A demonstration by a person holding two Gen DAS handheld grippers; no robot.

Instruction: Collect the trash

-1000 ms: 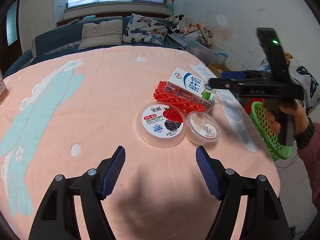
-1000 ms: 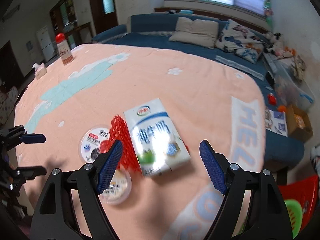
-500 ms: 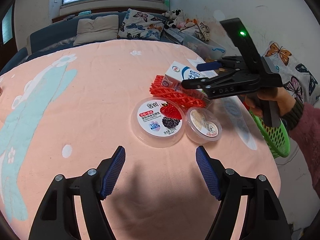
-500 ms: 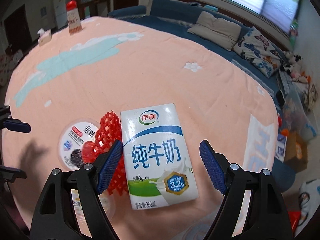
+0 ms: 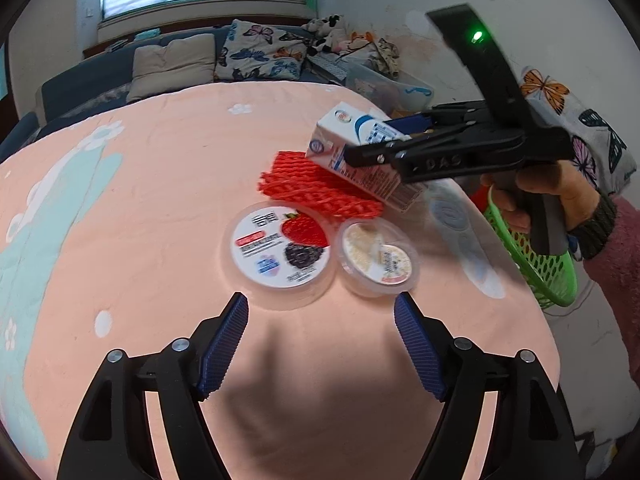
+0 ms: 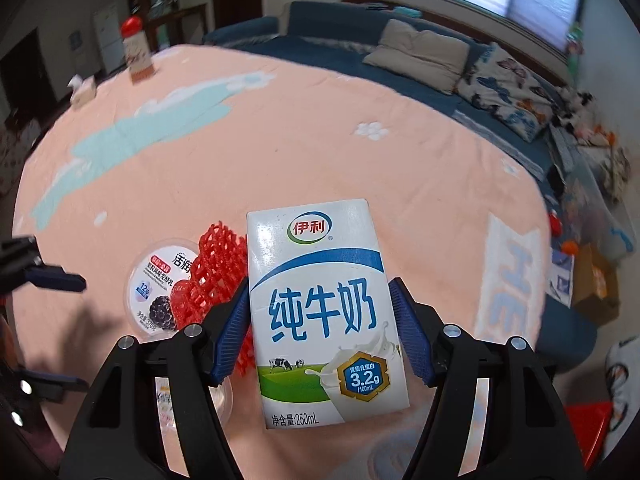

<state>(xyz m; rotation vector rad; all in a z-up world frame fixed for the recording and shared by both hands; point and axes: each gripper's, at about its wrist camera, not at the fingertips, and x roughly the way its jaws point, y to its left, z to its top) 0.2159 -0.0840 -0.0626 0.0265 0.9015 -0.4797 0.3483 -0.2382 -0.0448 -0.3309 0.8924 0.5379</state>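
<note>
Right wrist view fills its lower centre with the milk carton [image 6: 324, 312], pinched between the right gripper [image 6: 320, 332] fingers and, by the look of it, lifted off the peach tablecloth [image 6: 280, 128]. That seems the first piece collected. At the right edge of the left wrist view hangs the green basket [image 5: 556, 280]; its contents are hidden. Left of centre lies the red foam net [image 5: 312, 188], then the berry yogurt tub [image 5: 280, 252] and smaller cup [image 5: 378, 256], both lidded, untouched. Bottom of frame, the left gripper [image 5: 320, 344] is spread wide, empty.
</note>
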